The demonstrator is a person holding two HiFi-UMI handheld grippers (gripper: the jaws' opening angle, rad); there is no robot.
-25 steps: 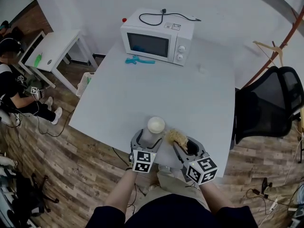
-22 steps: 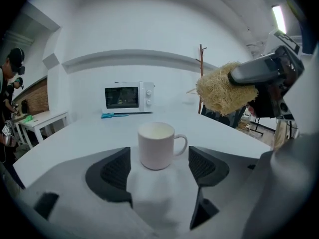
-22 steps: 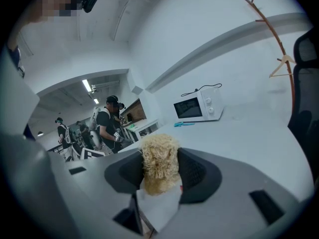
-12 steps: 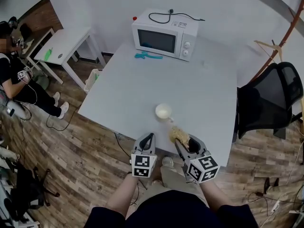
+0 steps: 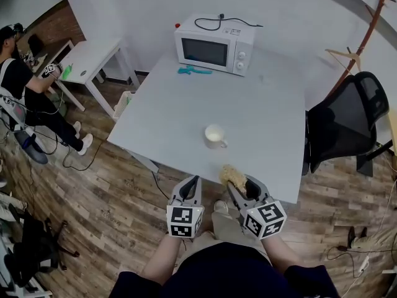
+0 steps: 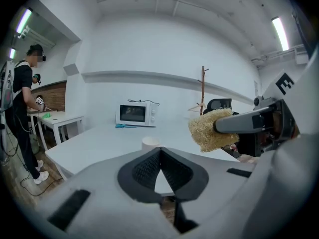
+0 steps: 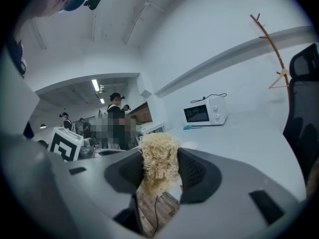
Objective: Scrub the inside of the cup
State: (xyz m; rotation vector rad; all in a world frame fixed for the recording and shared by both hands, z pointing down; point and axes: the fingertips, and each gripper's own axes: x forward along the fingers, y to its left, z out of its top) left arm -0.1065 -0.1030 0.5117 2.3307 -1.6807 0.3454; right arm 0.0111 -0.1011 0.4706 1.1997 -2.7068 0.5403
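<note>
Left gripper [image 5: 193, 180]: its fingers [image 6: 144, 166] have just closed tip to tip with nothing between them. It now hangs off the near edge of the surface [image 5: 267, 104], drawn back from the white cup [image 5: 214, 136]. That cup, between those fingers a second ago, stands upright and alone on the surface, mouth up, well apart from both tools. Right gripper [image 5: 243, 188]: fingers clamped on the straw-coloured loofah scrubber [image 5: 233, 176], likewise pulled back past the edge. Assessment: cup released, scrubber clear of it. The scrubbing looks finished or paused, with no contact at present.
</note>
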